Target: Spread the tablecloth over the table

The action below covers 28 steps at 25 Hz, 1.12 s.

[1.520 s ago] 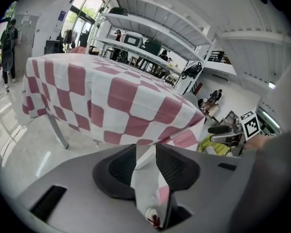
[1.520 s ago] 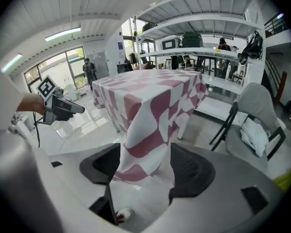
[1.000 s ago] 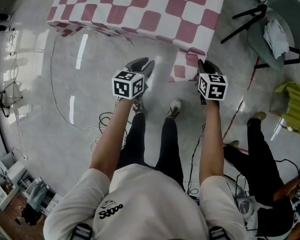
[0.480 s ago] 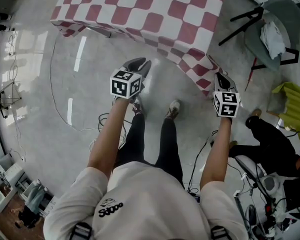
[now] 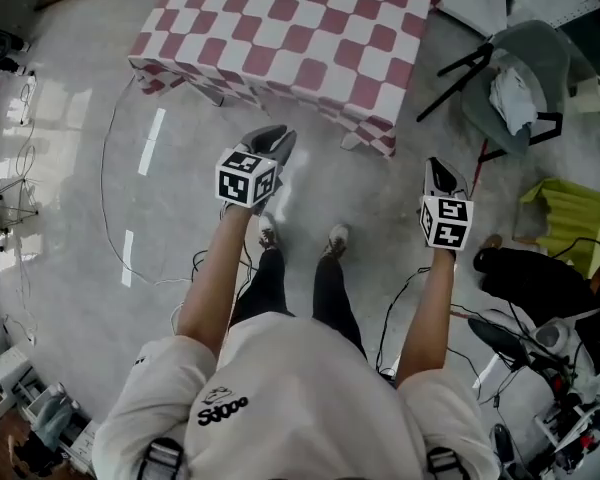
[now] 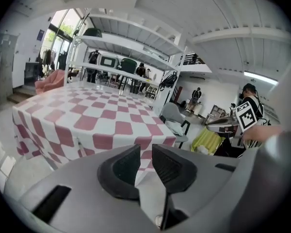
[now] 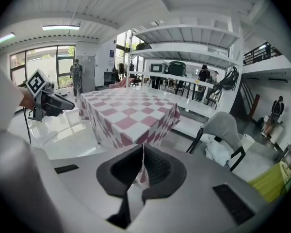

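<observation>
The red-and-white checked tablecloth [image 5: 300, 28] lies over the table and hangs down its sides; it also shows in the left gripper view [image 6: 87, 120] and the right gripper view [image 7: 131, 113]. My left gripper [image 5: 280, 136] is held above the floor, short of the table's near edge. Its jaws [image 6: 145, 154] have just been closing and stand a narrow gap apart with nothing between them. My right gripper [image 5: 437, 163] hovers to the right of the cloth's near right corner, apart from it, shut [image 7: 143, 152] and empty.
A grey chair [image 5: 525, 78] with a white cloth on it stands right of the table. A yellow-green object [image 5: 570, 208] and a person in black [image 5: 530, 278] are at the right. Cables [image 5: 110, 168] trail over the glossy floor at left.
Both grippers have drawn back from the table. The right one moved right, away from the cloth's near corner, which was pulled outward and now hangs by the table.
</observation>
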Each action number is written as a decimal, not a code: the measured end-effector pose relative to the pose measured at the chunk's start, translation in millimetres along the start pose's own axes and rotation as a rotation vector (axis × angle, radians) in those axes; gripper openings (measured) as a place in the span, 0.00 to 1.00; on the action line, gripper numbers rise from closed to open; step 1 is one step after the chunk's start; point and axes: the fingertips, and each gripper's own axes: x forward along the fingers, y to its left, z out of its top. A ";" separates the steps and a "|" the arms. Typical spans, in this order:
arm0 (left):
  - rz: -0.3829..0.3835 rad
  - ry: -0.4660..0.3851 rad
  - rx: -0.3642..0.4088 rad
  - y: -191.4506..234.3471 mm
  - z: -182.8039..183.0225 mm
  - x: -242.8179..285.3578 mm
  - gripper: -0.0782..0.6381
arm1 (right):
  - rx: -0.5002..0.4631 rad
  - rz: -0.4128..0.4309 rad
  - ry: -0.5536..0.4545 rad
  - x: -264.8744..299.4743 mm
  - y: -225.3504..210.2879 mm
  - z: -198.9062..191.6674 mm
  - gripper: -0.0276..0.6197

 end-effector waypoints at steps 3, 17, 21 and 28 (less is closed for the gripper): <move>-0.006 -0.053 0.062 -11.6 37.1 -27.6 0.22 | 0.006 -0.002 -0.058 -29.0 4.1 42.1 0.09; 0.096 -0.314 0.369 -34.4 193.4 -167.4 0.18 | -0.091 0.015 -0.385 -137.1 45.7 235.9 0.08; 0.130 -0.364 0.388 -32.1 216.2 -199.5 0.16 | -0.170 0.027 -0.449 -158.5 62.6 274.4 0.08; 0.178 -0.431 0.422 -29.5 245.2 -231.8 0.15 | -0.217 0.069 -0.500 -170.9 90.4 308.6 0.08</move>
